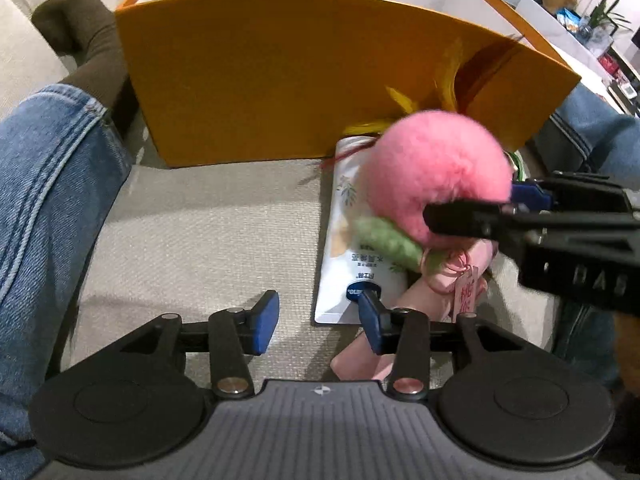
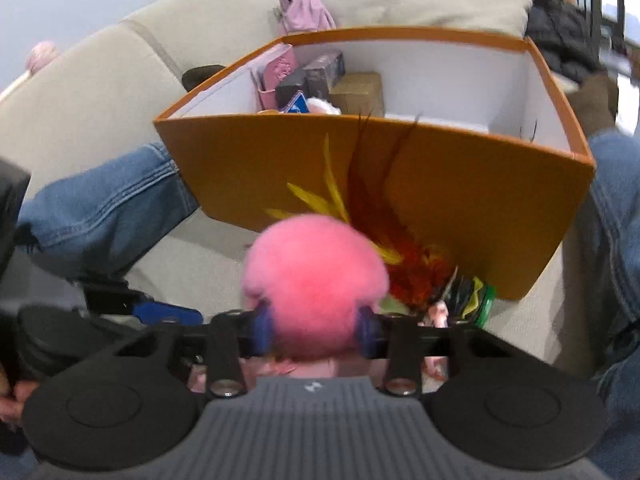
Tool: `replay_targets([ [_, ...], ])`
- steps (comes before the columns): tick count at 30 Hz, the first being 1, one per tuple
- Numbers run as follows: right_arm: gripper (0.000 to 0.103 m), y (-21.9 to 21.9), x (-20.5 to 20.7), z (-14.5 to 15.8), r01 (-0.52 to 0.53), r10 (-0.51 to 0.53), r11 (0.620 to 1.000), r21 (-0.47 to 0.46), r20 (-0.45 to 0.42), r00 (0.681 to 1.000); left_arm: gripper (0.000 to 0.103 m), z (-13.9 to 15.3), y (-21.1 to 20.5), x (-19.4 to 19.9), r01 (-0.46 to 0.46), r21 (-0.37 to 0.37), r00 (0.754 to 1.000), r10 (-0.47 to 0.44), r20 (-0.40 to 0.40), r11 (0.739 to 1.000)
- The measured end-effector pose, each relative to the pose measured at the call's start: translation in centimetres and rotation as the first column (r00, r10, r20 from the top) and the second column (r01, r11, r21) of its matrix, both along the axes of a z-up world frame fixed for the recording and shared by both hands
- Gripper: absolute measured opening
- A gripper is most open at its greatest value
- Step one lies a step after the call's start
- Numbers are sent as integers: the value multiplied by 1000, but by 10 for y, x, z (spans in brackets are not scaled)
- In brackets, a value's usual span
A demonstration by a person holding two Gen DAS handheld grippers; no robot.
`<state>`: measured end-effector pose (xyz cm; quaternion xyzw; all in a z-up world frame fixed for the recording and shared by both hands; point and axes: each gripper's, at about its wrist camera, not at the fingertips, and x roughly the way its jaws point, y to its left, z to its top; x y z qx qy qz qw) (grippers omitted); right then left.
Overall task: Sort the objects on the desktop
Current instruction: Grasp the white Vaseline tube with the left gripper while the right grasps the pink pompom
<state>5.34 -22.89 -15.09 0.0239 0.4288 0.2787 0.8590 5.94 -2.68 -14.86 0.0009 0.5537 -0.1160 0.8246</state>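
Right wrist view: blurred pink pompom (image 2: 316, 280) pinched by right gripper (image 2: 316, 330), hiding feathers (image 2: 404, 248) lower centre; left gripper (image 1: 318, 322) spread, empty, before orange box (image 1: 280, 80).

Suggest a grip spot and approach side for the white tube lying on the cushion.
Take the white tube across its flat crimped end, nearest the left gripper, coming down from above. It lies flat and that end is uncovered; the pink pompom, in the right gripper, overhangs its middle.

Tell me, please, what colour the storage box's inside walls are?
White; the box interior shows best in the right wrist view.
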Motion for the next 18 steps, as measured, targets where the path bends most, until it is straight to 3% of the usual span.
replay_targets([
  [2,37,-6,2,1,16,-16,1000,6,-6,1000,49,-2,-1,-1,10,3,1000,-10,-2,1000],
  [9,32,-19,2,2,56,-57,998,-20,-7,998,21,-5,-5,-9,28,-42,1000,-28,-7,999],
  [11,22,-24,0,3,65,-65,998,-15,-10,998,16,-5,-2,-11,10,-67,1000,-11,-9,998],
  [12,5,-27,-1,3,70,-70,997,-12,-15,997,14,-5,1,-11,-3,-78,1000,2,-10,997],
  [13,1,-30,-1,4,77,-78,997,-10,-20,997,9,-5,3,-12,-16,-89,1000,16,-11,996],
  [15,1,-35,-2,3,95,-95,995,-14,-23,995,0,-2,8,-14,-42,-111,999,42,-4,993],
  [18,3,-42,-3,5,111,-111,994,-11,-25,994,0,9,13,-19,-52,-148,997,60,49,988],
])
